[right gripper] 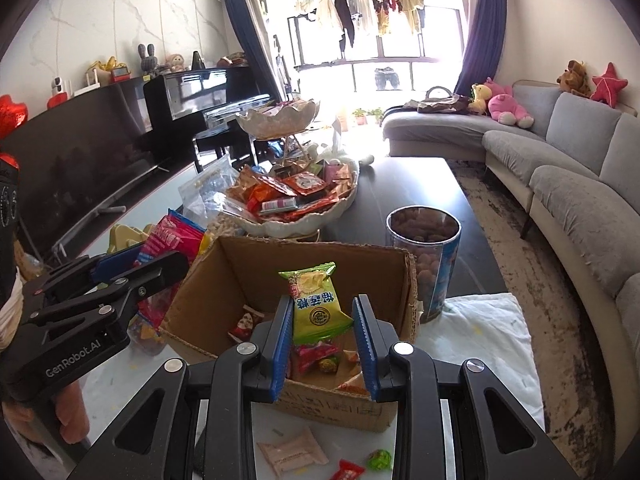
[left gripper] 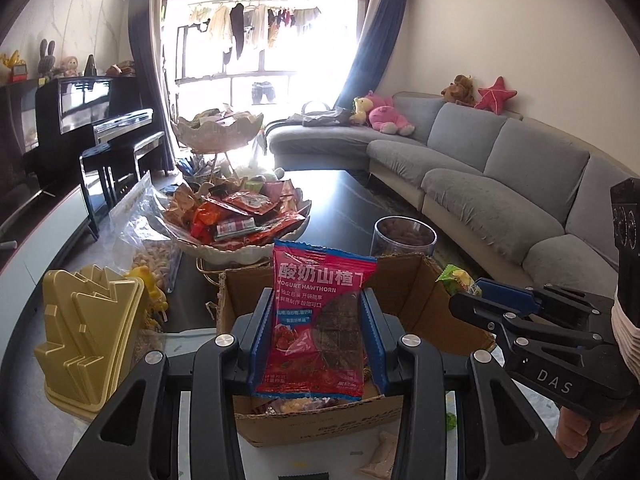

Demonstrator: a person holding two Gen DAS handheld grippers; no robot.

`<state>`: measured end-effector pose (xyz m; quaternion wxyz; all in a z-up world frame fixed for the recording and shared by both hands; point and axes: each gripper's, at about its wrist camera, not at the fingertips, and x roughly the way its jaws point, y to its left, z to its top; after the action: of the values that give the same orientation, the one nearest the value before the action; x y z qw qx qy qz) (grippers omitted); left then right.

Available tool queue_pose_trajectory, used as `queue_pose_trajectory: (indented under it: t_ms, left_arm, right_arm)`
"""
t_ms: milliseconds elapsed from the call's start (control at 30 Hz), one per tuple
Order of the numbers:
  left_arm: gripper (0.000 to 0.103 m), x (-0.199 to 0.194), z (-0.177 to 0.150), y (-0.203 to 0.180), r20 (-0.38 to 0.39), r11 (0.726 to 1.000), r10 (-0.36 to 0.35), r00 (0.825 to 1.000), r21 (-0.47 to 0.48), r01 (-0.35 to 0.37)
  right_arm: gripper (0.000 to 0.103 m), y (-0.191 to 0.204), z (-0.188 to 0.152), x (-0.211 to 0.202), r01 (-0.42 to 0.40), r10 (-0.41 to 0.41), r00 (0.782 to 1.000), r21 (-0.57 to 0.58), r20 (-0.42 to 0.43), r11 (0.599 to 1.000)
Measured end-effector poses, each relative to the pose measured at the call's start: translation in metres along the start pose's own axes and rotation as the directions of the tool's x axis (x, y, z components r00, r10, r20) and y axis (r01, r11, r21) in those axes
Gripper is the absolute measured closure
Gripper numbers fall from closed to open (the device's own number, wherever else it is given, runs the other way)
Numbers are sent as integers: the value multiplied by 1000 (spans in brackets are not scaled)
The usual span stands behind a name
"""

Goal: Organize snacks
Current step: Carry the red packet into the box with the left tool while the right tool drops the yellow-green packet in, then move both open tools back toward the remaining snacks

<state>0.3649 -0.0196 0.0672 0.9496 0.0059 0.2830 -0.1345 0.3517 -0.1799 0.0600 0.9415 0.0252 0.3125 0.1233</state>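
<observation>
My left gripper (left gripper: 318, 300) is shut on a red and blue yogurt hawthorn packet (left gripper: 320, 312), held upright above the open cardboard box (left gripper: 452, 304). My right gripper (right gripper: 322, 306) is shut on a small green candy packet (right gripper: 316, 300), also above the cardboard box (right gripper: 224, 280), which holds several loose snacks. Beyond the box stands a tiered white snack bowl (right gripper: 320, 216) heaped with wrapped snacks; the lower tier of the bowl (left gripper: 240, 254) shows in the left view too. Each gripper appears in the other's view: the right gripper (left gripper: 466, 292) at right, the left gripper (right gripper: 160, 256) at left.
A clear tub of nuts (right gripper: 426, 248) stands right of the box, on a white cloth (right gripper: 488, 344). A gold stepped box (left gripper: 86, 332) and a bag of peanuts (left gripper: 152, 248) lie left. Loose candies (right gripper: 292, 454) sit in front of the box. A grey sofa (right gripper: 568, 184) runs along the right.
</observation>
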Motion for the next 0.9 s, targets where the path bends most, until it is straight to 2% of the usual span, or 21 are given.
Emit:
queue_pose_trajectory:
  t_ms: [67,133,200,233,300,500,900]
  left_arm:
    - [60,7,1,0,-6,1000,8,1000,10,-8]
    - [50,11,1,-1,-6,999,34,999,26,-34]
    - [44,12,-1,-3,-2,998,42,999,43,-42]
    - [43,10,-2,-4,0,998,42,999,48,-42]
    - [40,7,-4,-6,2,998,37,999,56,-37]
    - [38,-11,-8,-15,23,997,17,1000,69,-19]
    - [34,-49,-20,-35,67,991,-24,998,130,15]
  right_arm:
    - [72,-1,1,6,3,-3,1000,3,-3,1000]
    - [70,-5,2,10,7,-7,1000,12,2,1000]
    - [50,-9,2,13,15,-15,1000,31,0,999]
    - [49,-12,1,13,13,-14,1000,45,3,999]
    - [49,-13,-1,13,13,-13,1000,47,-3,999]
    - [49,-12,-13,-1,15,-15,1000,52,-5,999]
    - [49,-6,-30,-43,56,-58,997,55,47,997]
